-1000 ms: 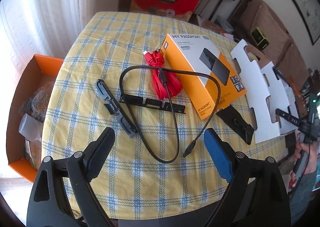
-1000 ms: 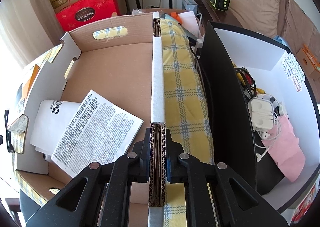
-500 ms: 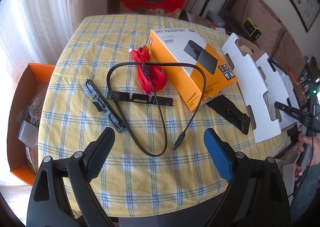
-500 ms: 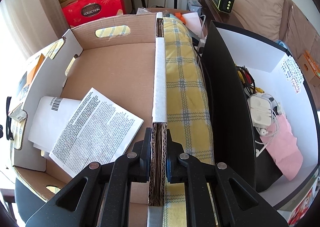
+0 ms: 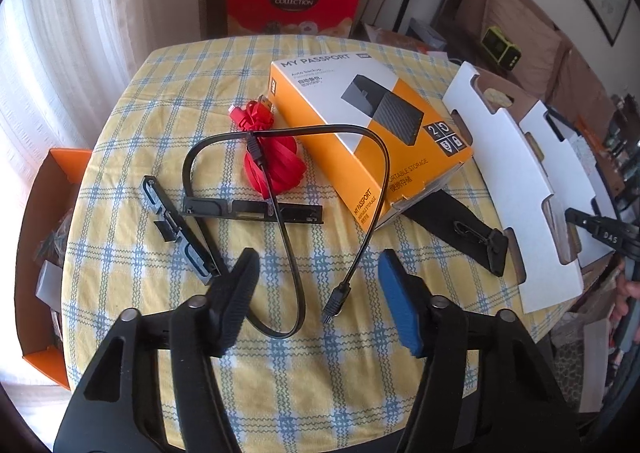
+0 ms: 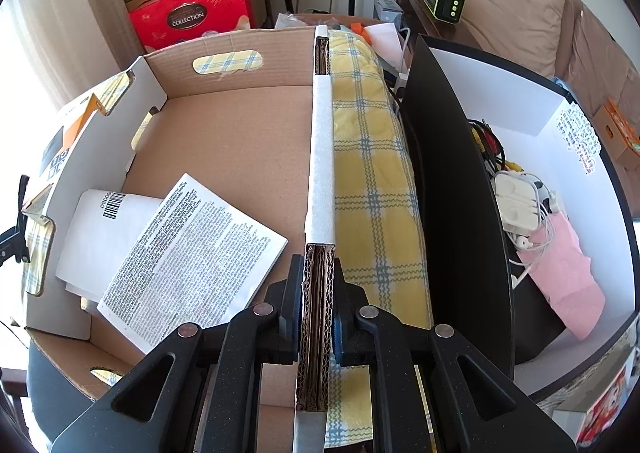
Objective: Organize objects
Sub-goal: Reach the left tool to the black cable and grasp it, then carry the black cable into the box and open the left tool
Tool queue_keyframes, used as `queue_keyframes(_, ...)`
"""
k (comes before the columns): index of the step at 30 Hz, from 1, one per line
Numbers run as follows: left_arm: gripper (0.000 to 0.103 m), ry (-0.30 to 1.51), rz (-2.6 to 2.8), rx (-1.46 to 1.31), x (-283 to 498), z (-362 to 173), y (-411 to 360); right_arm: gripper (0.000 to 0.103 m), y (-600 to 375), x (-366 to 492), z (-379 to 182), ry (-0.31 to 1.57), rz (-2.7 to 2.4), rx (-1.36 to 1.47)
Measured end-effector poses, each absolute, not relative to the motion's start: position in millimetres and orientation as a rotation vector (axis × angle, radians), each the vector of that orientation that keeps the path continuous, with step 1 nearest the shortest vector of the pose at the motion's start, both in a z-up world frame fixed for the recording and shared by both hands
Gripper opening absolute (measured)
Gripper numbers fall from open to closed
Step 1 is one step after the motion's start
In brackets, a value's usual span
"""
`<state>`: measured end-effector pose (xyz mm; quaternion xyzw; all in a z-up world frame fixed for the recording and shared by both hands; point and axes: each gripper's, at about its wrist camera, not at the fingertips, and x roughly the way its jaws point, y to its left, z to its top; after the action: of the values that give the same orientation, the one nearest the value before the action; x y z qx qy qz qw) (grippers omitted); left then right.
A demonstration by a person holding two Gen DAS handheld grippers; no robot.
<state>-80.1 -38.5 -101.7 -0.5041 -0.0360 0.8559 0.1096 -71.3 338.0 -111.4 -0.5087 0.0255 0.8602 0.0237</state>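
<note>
On the checked table [image 5: 168,93], at three o'clock, the cardboard box [image 6: 224,141] has its wall clamped by the right gripper [image 6: 316,325]. At six o'clock, the left gripper [image 5: 316,297] is closing around the black cable [image 5: 296,293], apparently not yet pinching; next it must nip and lift it boxward.

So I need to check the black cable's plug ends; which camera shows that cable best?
The left wrist view: the black cable lies looped on the tablecloth, both plugs visible. The right wrist view shows none of it, only the cardboard box.

Yellow-and-blue checked tablecloth [image 5: 168,333], orange-and-white box [image 5: 360,133], red cable [image 5: 276,165], black cable [image 5: 292,253]
</note>
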Motion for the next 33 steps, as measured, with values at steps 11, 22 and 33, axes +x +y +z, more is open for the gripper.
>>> queue_keyframes(11, 0.008, -0.269, 2.483, -1.443, -81, -95, -51, 0.01, 340, -72, -111, 0.091, 2.664, -1.573)
queue_keyframes(22, 0.008, -0.297, 2.504, -1.24, -69, -31, -44, 0.01, 341, -70, -111, 0.111, 2.673, -1.57)
queue_keyframes(33, 0.008, -0.203, 2.36, -1.141, -63, 8, 29, 0.011, 343, -70, -111, 0.138, 2.678, -1.57)
